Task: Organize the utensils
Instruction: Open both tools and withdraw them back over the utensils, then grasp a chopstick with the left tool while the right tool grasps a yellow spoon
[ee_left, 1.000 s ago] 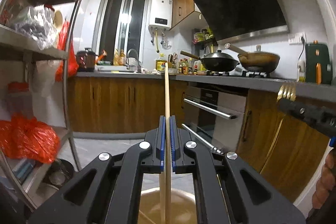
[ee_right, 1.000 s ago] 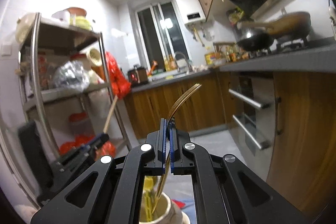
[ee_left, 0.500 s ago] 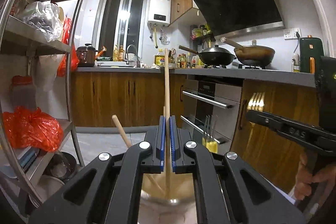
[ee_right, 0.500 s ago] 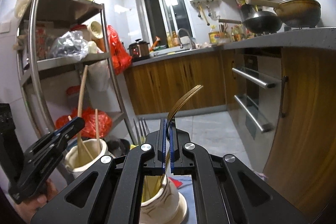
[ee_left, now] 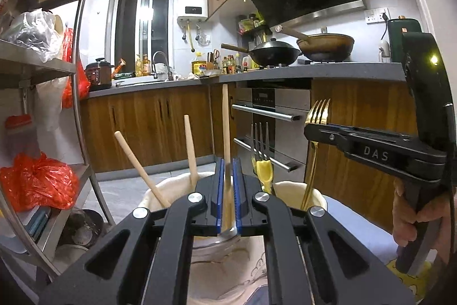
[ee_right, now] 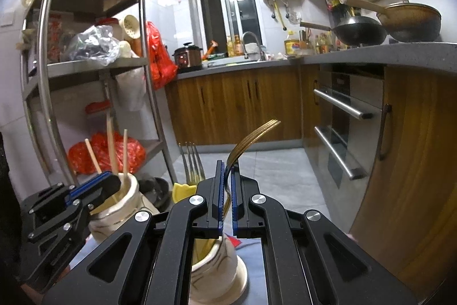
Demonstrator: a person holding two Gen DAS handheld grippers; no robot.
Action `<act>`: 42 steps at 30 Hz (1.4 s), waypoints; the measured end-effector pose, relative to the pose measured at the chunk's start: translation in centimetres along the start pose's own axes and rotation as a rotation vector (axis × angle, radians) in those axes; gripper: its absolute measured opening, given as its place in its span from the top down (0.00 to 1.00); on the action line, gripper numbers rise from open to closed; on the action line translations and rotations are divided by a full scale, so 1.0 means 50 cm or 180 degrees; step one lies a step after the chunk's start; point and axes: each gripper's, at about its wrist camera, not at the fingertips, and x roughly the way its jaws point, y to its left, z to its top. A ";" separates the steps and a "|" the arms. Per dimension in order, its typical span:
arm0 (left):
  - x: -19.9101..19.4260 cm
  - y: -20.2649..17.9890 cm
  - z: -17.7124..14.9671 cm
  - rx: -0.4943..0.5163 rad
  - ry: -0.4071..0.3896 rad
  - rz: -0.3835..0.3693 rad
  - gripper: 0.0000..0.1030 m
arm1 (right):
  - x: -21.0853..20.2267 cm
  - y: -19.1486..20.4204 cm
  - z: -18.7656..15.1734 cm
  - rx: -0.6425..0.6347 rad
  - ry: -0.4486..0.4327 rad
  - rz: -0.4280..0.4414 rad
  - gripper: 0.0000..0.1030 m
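Two cream ceramic holders stand side by side on a cloth-covered surface: the left jar (ee_left: 171, 190) already carries two wooden sticks, the right jar (ee_left: 297, 190) a silver fork with a yellow handle (ee_left: 260, 153). Both tools look to be at the release step, each lowering one utensil into its own jar. The left gripper (ee_left: 227, 190) has its blue pads barely parted around an upright wooden handle (ee_left: 225, 127), seemingly letting go. The right gripper (ee_right: 225, 190) pinches the gold fork (ee_right: 251, 133), tines up, its handle inside the right jar. Next, open fully and lift straight up.
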 end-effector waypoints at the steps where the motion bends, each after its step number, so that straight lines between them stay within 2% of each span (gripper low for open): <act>1: 0.000 0.000 -0.001 -0.0003 0.0008 -0.0005 0.85 | 0.000 -0.001 0.000 0.0006 0.0003 0.0005 0.95; 4: -0.004 -0.003 0.000 0.0002 -0.0007 -0.0003 0.81 | 0.001 -0.003 0.000 0.0006 0.0024 0.0001 0.93; 5: -0.006 -0.004 0.001 0.0007 -0.0004 -0.0005 0.81 | 0.000 -0.004 0.000 0.0017 0.0030 0.0010 0.88; 6: -0.007 -0.005 0.002 0.0011 -0.0001 -0.0001 0.78 | -0.003 -0.005 0.001 0.0030 0.0027 0.0017 0.78; 8: -0.015 -0.007 0.007 0.0012 -0.0012 0.0024 0.69 | -0.014 -0.008 0.003 0.0064 -0.0007 0.0049 0.68; 10: -0.026 -0.008 0.010 0.0014 -0.0029 0.0032 0.65 | -0.028 -0.012 0.007 0.0074 -0.0022 0.0030 0.63; 11: -0.033 -0.011 0.012 0.0019 -0.0029 0.0049 0.63 | -0.034 -0.016 0.009 0.0091 -0.0027 0.0031 0.58; 15: -0.069 -0.015 0.015 -0.0002 -0.0042 0.0126 0.39 | -0.082 -0.033 0.016 0.0212 -0.0084 0.0048 0.23; 18: -0.104 -0.012 0.016 -0.0072 -0.0070 0.0190 0.22 | -0.115 -0.043 0.017 0.0275 -0.0074 0.0077 0.13; 21: -0.139 -0.006 0.019 -0.0186 -0.0095 0.0242 0.08 | -0.147 -0.052 0.008 0.0353 -0.0066 0.0094 0.08; 23: -0.161 -0.007 0.018 -0.0234 -0.0097 0.0256 0.06 | -0.163 -0.056 -0.002 0.0416 -0.0012 0.0079 0.06; 28: -0.197 -0.021 0.000 -0.0261 0.0030 0.0297 0.06 | -0.187 -0.051 -0.038 0.0381 0.0150 0.0056 0.05; 34: -0.218 -0.034 -0.034 -0.0341 0.0341 0.0310 0.06 | -0.195 -0.041 -0.089 0.0241 0.0455 0.0005 0.05; 40: -0.215 -0.037 -0.089 -0.0571 0.0800 0.0247 0.06 | -0.184 -0.041 -0.155 0.0074 0.0888 -0.0124 0.05; 42: -0.205 -0.047 -0.102 -0.0555 0.0932 0.0214 0.06 | -0.182 -0.043 -0.173 0.0049 0.1039 -0.0154 0.05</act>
